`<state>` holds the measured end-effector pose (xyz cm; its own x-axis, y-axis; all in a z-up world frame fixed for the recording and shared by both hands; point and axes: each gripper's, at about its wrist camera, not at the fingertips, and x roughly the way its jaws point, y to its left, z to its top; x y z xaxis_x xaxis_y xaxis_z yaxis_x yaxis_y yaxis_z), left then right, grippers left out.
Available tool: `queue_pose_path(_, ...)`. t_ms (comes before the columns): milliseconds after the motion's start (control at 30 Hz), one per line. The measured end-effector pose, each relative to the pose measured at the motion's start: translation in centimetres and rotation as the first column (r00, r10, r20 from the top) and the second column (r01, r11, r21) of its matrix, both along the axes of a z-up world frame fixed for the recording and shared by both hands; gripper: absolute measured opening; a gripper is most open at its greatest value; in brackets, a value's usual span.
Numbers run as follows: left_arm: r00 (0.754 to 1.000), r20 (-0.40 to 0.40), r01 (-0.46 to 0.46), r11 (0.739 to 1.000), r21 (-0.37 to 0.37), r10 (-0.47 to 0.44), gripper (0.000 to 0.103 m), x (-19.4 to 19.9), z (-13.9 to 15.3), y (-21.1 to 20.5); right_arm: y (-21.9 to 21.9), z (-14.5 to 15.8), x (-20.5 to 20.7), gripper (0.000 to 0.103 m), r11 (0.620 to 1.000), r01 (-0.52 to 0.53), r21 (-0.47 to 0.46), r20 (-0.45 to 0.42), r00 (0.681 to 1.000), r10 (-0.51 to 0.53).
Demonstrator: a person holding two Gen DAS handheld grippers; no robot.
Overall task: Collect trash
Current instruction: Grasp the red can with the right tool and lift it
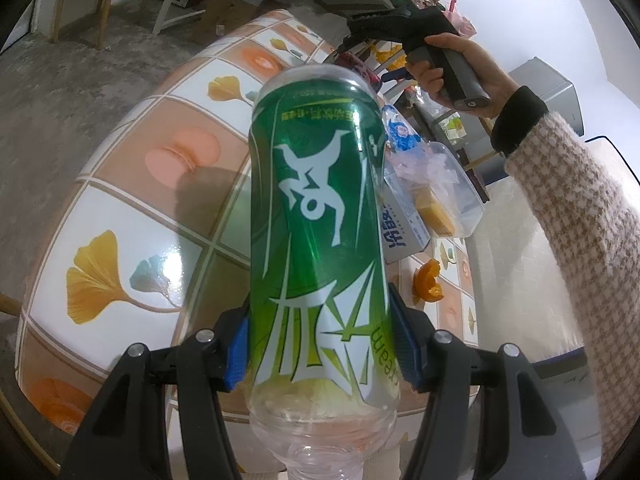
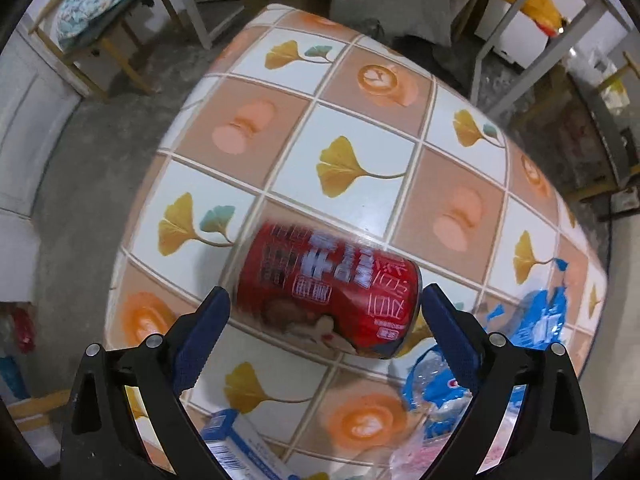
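1. Left gripper (image 1: 320, 344): the blue pads press both sides of a clear plastic bottle (image 1: 316, 208) with a green label. Jaws are held part-way apart by the bottle's width. The bottle is carried cap end toward the camera, above the table.
2. Bottle label: a white leaping figure and large white characters, seen inverted. Small Latin letters at the lower right edge are only partly legible. Fine print near the far end is not readable.
3. Right gripper (image 2: 325, 332): jaws stand wide apart, neither pad touching anything. It points down at the table.
4. Red can (image 2: 328, 292): lying on its side between the open fingers, motion-blurred, so I cannot tell whether it rests on the table. It carries white and blue Chinese characters and a picture near its lower edge; the wording is too blurred to read.
5. Table (image 2: 360, 168): glossy cloth in a check of white and tan squares, printed with yellow ginkgo leaves, orange coffee cups and pink macarons.
6. Other items on the table, left-wrist view: a white and blue carton (image 1: 404, 228) with blue characters, a clear plastic tub (image 1: 452, 188) holding wrappers, and orange peel (image 1: 428, 282) near the right edge.
7. Blue and white wrapper (image 2: 540, 320) at the right, right-wrist view.
8. Room: bare grey concrete floor, white walls, a wooden stool (image 2: 100, 20) with a patterned cushion at far left.
9. The person's right hand (image 1: 460, 68), in a houndstooth sleeve, grips the other tool's handle.
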<state>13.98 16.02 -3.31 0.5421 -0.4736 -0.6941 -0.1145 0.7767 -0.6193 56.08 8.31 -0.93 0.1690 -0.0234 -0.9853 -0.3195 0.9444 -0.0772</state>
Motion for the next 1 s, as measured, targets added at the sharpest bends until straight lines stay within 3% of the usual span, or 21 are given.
queue_pose_path(167, 1.0, -0.003, 0.006, 1.0, -0.003, -0.006, 0.057, 0.0, -0.1, -0.2, -0.7, -2.1, 0.6, 0.092, 0.998, 0.052, -0.02, -0.047, 0.997, -0.053)
queue_pose_path(400, 1.0, -0.002, -0.004, 1.0, 0.008, 0.004, 0.057, 0.0, -0.1, -0.1, -2.3, -1.8, 1.1, 0.086, 0.997, 0.073, 0.033, -0.03, 0.997, -0.072)
queue_pose_path(467, 1.0, -0.002, -0.002, 1.0, 0.009, 0.002, 0.057, 0.0, -0.1, -0.1, -2.1, -0.9, 1.1, 0.087, 1.0, 0.003, -0.01, 0.013, 1.0, -0.003)
queue_pose_path(533, 1.0, -0.001, 0.001, 1.0, 0.011, -0.001, 0.057, 0.0, 0.0, 0.0, -1.5, -0.2, 0.7, 0.092, 0.983, -0.124, -0.135, 0.063, 0.989, 0.133)
queue_pose_path(567, 1.0, -0.001, 0.004, 1.0, 0.015, -0.004, 0.057, 0.1, 0.0, 0.0, -1.0, 0.1, 0.4, 0.095, 0.954, -0.202, -0.22, 0.09, 0.97, 0.226)
queue_pose_path(600, 1.0, -0.003, 0.009, 1.0, 0.021, -0.009, 0.057, 0.2, 0.1, -0.1, -0.4, 0.1, 0.2, 0.095, 0.898, -0.292, -0.33, 0.114, 0.932, 0.345)
queue_pose_path(700, 0.999, 0.008, 0.032, 0.998, 0.049, -0.032, 0.057, 0.3, 0.5, -0.4, 0.7, -0.8, 1.3, 0.095, 0.817, -0.41, -0.405, 0.11, 0.866, 0.489)
queue_pose_path(867, 0.999, -0.008, 0.035, 0.997, 0.062, -0.035, 0.057, 0.8, 0.5, -0.7, 1.2, -3.3, 5.6, 0.092, 0.871, -0.415, -0.264, 0.048, 0.896, 0.442)
queue_pose_path(1000, 0.999, -0.009, 0.037, 0.997, 0.071, -0.037, 0.057, 1.1, 0.5, -1.1, 0.0, -3.0, 7.3, 0.076, 0.914, -0.371, -0.167, 0.052, 0.922, 0.384)
